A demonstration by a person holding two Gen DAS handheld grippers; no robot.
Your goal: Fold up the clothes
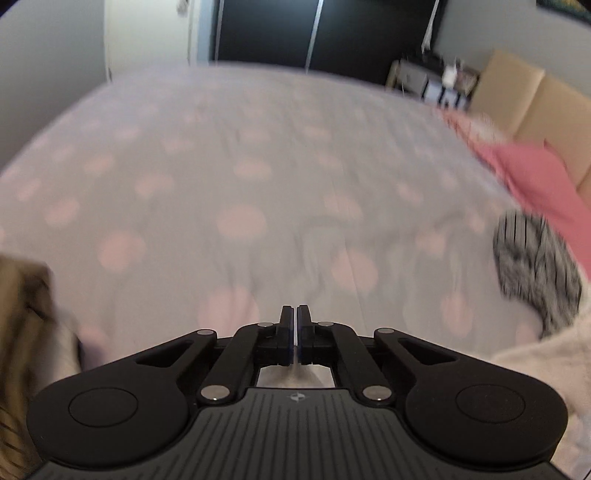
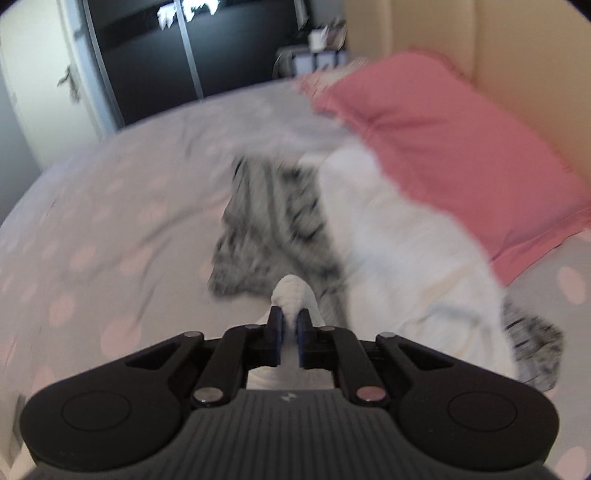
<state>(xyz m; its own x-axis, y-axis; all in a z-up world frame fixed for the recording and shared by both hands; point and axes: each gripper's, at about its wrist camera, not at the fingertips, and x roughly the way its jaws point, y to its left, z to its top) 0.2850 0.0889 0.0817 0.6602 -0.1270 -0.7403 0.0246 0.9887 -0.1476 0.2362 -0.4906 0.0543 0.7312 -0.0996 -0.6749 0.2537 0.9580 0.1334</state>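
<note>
Right gripper (image 2: pixel 290 321): pads pinched a bunched tip of the white garment (image 2: pixel 388 236); I held this edge, I judge, so the cloth could be drawn out flat for folding.
Left gripper (image 1: pixel 296 319): fingers pressed together with nothing visible between them; I kept it free, low over the spotted bedsheet (image 1: pixel 240 166).
White garment: it trailed from my right pads away to the right, lying over the grey striped garment (image 2: pixel 273 221) and touching the pink pillow (image 2: pixel 443 147).
Grey striped garment: crumpled on the sheet just beyond the right gripper, partly under the white one.
Tool pose: both pointed forward, nearly level with the bed; blur blocked finer reading.
Far field: beige headboard (image 2: pixel 517 74) behind the pillow; dark wardrobe doors (image 1: pixel 314 29) beyond the bed.
</note>
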